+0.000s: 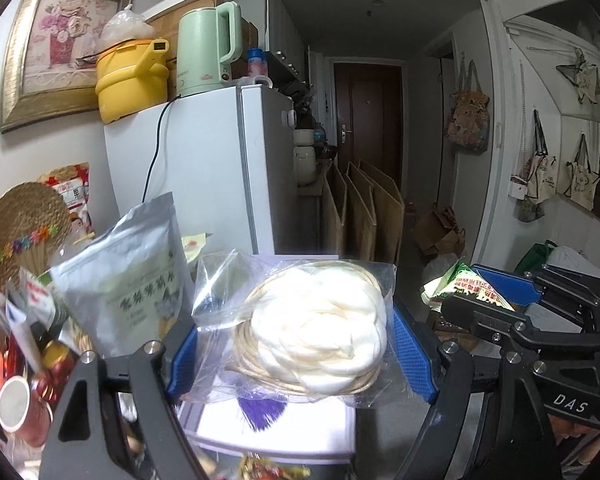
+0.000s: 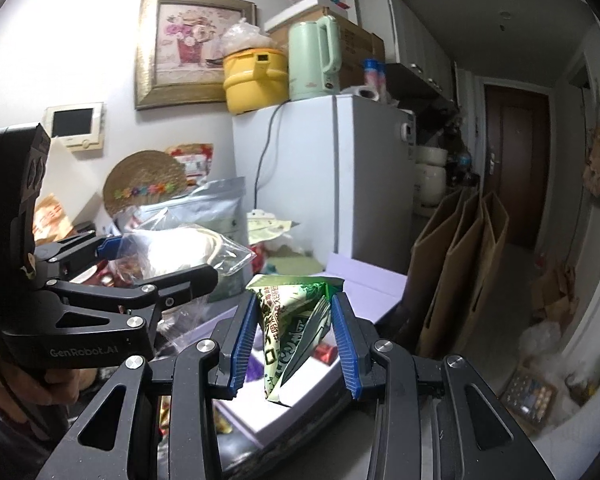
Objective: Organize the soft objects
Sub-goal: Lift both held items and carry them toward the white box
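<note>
Left wrist view: the left tongs (image 1: 296, 354) stand wide, their blue pads pressed on a clear plastic bag (image 1: 300, 320) of white soft material and coiled cord, held above the lavender box (image 1: 272, 428).

Right wrist view: the right tongs (image 2: 294, 340) are pinched narrowly on a green printed packet (image 2: 290, 332), lifted off the cluttered table (image 2: 364, 412). Both items look mid-carry; next, each needs a clear spot to be set down in.

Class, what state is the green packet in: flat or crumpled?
Crumpled: the green packet is creased and folded between the right gripper's blue pads.
</note>
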The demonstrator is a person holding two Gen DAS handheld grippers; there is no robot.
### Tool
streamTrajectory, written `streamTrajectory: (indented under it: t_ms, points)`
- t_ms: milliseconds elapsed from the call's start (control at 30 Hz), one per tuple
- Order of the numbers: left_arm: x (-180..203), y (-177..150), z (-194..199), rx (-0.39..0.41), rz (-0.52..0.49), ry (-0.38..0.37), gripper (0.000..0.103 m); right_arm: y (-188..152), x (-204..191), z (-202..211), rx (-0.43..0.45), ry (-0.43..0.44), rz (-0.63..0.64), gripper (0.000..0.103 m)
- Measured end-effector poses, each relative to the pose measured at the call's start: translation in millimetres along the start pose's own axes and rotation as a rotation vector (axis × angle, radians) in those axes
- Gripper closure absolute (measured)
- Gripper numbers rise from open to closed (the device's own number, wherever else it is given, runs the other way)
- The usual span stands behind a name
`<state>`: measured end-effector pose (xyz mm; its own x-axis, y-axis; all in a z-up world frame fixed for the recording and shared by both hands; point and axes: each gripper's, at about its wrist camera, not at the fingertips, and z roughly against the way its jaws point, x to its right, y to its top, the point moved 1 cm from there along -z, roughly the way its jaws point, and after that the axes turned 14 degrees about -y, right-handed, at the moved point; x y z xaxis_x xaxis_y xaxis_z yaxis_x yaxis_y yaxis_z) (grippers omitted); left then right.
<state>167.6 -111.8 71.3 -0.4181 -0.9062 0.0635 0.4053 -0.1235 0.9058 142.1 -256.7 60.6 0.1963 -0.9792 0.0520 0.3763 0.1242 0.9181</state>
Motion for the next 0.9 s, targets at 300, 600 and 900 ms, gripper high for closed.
streamTrajectory:
  t_ms: [300,600,900]
  points:
    - [-36,10,-58,-0.061,0.021,0.023,0.021,19,9,-68,-0.051,0.02,-0.006,0.066]
    - [-69,6,-113,-0.133,0.026,0.074,0.021,29,-9,-127,-0.092,0.037,0.053,0.066]
    - [-103,-19,-151,-0.216,0.059,0.113,0.021,15,-24,-181,-0.173,0.043,0.08,0.066]
